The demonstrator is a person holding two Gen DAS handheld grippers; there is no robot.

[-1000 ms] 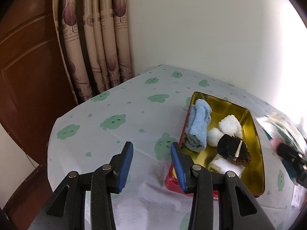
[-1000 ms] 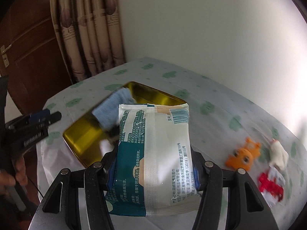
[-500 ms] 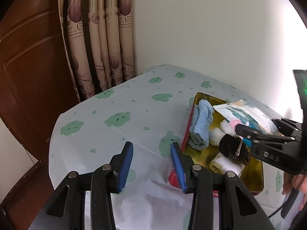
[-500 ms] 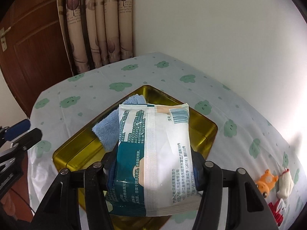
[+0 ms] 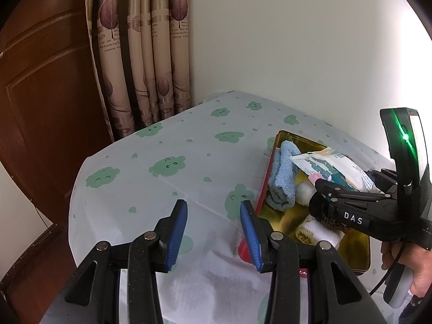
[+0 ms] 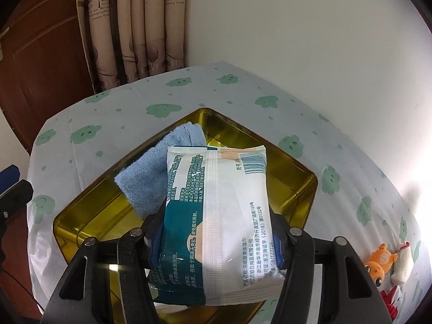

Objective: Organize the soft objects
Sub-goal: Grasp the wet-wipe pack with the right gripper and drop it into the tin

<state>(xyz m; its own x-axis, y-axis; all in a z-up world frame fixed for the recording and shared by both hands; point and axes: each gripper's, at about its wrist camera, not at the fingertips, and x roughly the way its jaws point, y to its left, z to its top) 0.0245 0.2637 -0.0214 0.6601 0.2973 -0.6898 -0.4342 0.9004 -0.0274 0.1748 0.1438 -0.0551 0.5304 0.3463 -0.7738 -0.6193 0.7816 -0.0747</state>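
Note:
My right gripper (image 6: 217,239) is shut on a white and teal wet-wipes pack (image 6: 216,202), its blue pads pressing both long sides. The pack hangs tilted over the gold tin (image 6: 297,159), its far end above the folded blue towel (image 6: 151,172). In the left wrist view the pack (image 5: 332,166) and right gripper (image 5: 324,189) sit over the tin (image 5: 299,136), which also holds the towel (image 5: 283,178), a white ball (image 5: 303,193) and a labelled white roll (image 5: 316,233). My left gripper (image 5: 213,205) is open and empty above the tablecloth, just left of the tin.
An orange toy (image 6: 378,263), a small white sock-like piece (image 6: 402,263) and a red item (image 6: 391,302) lie on the cloth at the right. Curtain (image 5: 145,67) and wooden door (image 5: 46,94) stand beyond the table's left edge. A hand (image 5: 413,270) holds the right gripper.
The right gripper carried the pack leftward from beside the tin to over it and sank a little. The left gripper stayed put, still open.

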